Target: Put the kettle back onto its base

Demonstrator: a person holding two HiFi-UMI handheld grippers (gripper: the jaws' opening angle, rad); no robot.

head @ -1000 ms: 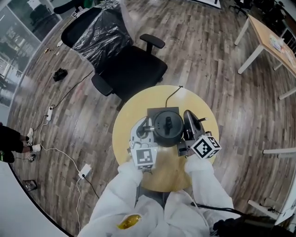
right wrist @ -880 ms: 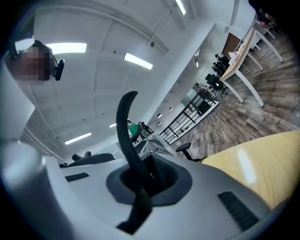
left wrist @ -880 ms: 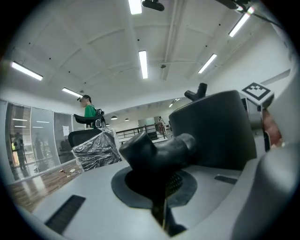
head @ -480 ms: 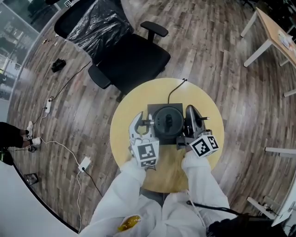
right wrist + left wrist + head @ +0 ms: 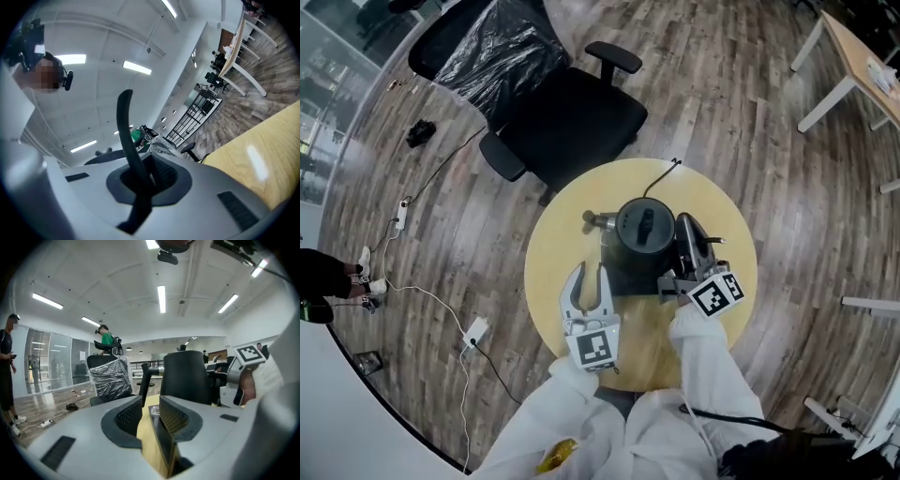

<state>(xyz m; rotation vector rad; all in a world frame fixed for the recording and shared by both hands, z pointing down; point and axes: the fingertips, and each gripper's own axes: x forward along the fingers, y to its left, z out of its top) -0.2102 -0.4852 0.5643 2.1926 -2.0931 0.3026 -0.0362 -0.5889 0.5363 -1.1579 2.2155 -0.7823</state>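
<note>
Kettle (image 5: pixel 645 225) sits over its dark square base (image 5: pixel 623 278) on the round table (image 5: pixel 553 253), we see from the head view; left gripper (image 5: pixel 590 270), topped by its square-marker cube (image 5: pixel 592 349), hangs near-left of the kettle, apart from it. Left gripper view: jaws opening, nothing gripped, kettle beyond. Right gripper view: we find right gripper (image 5: pixel 140 180) clamped on the kettle's handle (image 5: pixel 125 131).

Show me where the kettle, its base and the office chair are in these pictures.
kettle (image 5: pixel 644 226), head view, on its round lid.
base (image 5: pixel 623 277), head view, on its flat black top, just below the kettle in the picture.
office chair (image 5: pixel 581 122), head view, on its seat cushion.
</note>
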